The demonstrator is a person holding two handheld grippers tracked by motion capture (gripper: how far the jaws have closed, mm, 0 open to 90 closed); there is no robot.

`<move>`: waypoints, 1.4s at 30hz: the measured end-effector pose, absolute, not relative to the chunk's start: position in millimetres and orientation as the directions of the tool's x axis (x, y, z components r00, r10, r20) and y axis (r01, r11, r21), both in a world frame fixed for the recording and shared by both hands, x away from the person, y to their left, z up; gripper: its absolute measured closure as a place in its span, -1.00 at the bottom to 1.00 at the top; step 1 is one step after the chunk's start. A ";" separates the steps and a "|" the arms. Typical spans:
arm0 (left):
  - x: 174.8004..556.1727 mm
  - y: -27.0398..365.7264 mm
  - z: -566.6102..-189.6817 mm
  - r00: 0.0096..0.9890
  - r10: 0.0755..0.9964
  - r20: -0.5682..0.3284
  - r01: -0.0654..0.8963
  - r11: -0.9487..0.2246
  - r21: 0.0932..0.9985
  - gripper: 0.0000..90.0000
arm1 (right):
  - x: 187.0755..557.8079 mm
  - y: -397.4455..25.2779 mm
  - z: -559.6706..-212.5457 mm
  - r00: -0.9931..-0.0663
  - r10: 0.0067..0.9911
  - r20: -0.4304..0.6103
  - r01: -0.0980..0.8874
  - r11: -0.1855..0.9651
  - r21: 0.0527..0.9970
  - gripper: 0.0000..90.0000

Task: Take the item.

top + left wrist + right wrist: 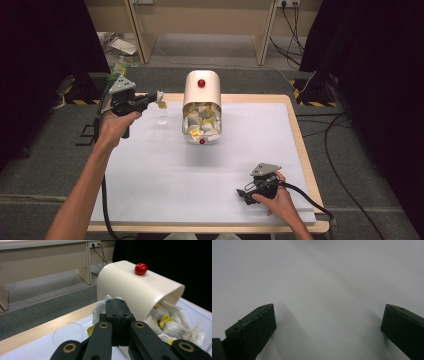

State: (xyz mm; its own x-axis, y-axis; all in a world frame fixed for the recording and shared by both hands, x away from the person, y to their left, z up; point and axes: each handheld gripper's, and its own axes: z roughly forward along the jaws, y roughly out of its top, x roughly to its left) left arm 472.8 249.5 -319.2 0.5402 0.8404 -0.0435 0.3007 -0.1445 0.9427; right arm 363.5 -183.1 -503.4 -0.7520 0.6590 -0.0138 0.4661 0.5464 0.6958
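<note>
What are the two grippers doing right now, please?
Left gripper: shut on a tea bag, held above the clear cup.
Right gripper: open, holding nothing, low over the white table.

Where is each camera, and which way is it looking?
High view: sits above the person's side, looking forward and down at the white-topped wooden table; both forearms show, with the left gripper and right gripper.
Left gripper view: rides the left gripper, looking along shut jaws pinching a white tea bag.
Right gripper view: rides the right gripper, looking down at the table between open jaws.
Shared by the high and left gripper views: the cream rounded container with red knob and the clear plastic cup.
</note>
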 end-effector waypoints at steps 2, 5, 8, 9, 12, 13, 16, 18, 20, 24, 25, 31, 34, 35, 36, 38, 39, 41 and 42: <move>477.9 251.3 -322.8 0.530 0.847 -0.046 0.301 -0.137 0.944 0.99 | 363.5 -183.1 -503.5 -0.752 0.659 -0.015 0.465 0.547 0.696 -0.99; 487.5 254.1 -330.0 0.508 0.861 -0.033 0.303 -0.143 0.942 0.99 | 363.4 -183.0 -503.5 -0.752 0.659 -0.015 0.465 0.546 0.696 -0.99; 495.6 256.4 -335.6 0.498 0.867 -0.035 0.301 -0.134 0.944 0.99 | 363.5 -183.0 -503.5 -0.752 0.659 -0.015 0.465 0.546 0.696 -0.99; 499.6 257.2 -338.3 0.493 0.869 -0.040 0.304 -0.128 0.944 0.99 | 363.5 -183.0 -503.5 -0.752 0.659 -0.015 0.466 0.546 0.696 -0.99; 508.8 258.2 -344.8 0.482 0.875 -0.047 0.311 -0.121 0.943 0.99 | 363.5 -183.0 -503.5 -0.752 0.659 -0.015 0.465 0.547 0.696 -0.99; 511.6 258.4 -347.0 0.478 0.877 -0.045 0.315 -0.123 0.941 0.99 | 363.5 -183.0 -503.5 -0.752 0.659 -0.015 0.465 0.546 0.696 -0.99; 519.2 260.1 -353.4 0.469 0.882 -0.049 0.321 -0.118 0.940 0.99 | 363.5 -183.0 -503.5 -0.752 0.659 -0.015 0.465 0.546 0.696 -0.99; 524.2 261.1 -357.2 0.458 0.887 -0.058 0.330 -0.109 0.938 0.99 | 363.5 -183.1 -503.4 -0.752 0.659 -0.015 0.466 0.547 0.696 -0.99; 528.8 261.4 -361.5 0.454 0.889 -0.060 0.340 -0.111 0.934 0.99 | 363.5 -183.0 -503.5 -0.752 0.659 -0.015 0.465 0.546 0.696 -0.99; 536.4 262.0 -370.0 0.439 0.896 -0.070 0.359 -0.103 0.928 0.99 | 363.5 -183.1 -503.4 -0.752 0.659 -0.014 0.466 0.547 0.696 -0.99; 538.5 261.7 -372.5 0.436 0.897 -0.075 0.364 -0.100 0.926 0.99 | 363.5 -183.0 -503.5 -0.752 0.659 -0.015 0.465 0.546 0.696 -0.99; 545.3 259.2 -382.3 0.422 0.903 -0.083 0.392 -0.099 0.915 0.99 | 363.4 -183.0 -503.5 -0.752 0.660 -0.015 0.466 0.546 0.696 -0.99; 548.2 258.6 -387.2 0.418 0.905 -0.084 0.405 -0.102 0.908 0.99 | 363.5 -183.0 -503.5 -0.752 0.659 -0.015 0.465 0.546 0.696 -0.99; 549.2 258.5 -389.2 0.415 0.906 -0.083 0.411 -0.106 0.906 0.99 | 363.5 -183.0 -503.5 -0.752 0.659 -0.015 0.465 0.547 0.696 -0.99; 549.7 258.5 -390.9 0.413 0.907 -0.080 0.415 -0.109 0.903 0.99 | 363.5 -183.0 -503.5 -0.752 0.659 -0.015 0.465 0.546 0.696 -0.99; 550.6 258.9 -393.9 0.408 0.910 -0.079 0.419 -0.109 0.901 0.99 | 363.5 -183.0 -503.5 -0.752 0.659 -0.015 0.465 0.546 0.696 -0.99; 550.9 259.3 -395.5 0.405 0.911 -0.082 0.420 -0.106 0.901 0.99 | 363.5 -183.0 -503.5 -0.752 0.659 -0.015 0.465 0.546 0.697 -0.99; 551.5 260.3 -398.3 0.403 0.912 -0.080 0.426 -0.109 0.898 0.99 | 363.4 -183.0 -503.5 -0.752 0.660 -0.015 0.465 0.546 0.697 -0.99; 551.8 260.4 -399.2 0.400 0.913 -0.081 0.427 -0.107 0.898 0.99 | 363.4 -183.0 -503.5 -0.752 0.659 -0.015 0.465 0.546 0.696 -0.99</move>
State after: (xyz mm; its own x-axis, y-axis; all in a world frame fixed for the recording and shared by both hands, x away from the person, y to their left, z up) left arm 551.8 260.4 -399.2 0.3999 0.9129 -0.0814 0.4273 -0.1071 0.8977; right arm 363.4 -183.0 -503.5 -0.7517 0.6593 -0.0151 0.4652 0.5463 0.6965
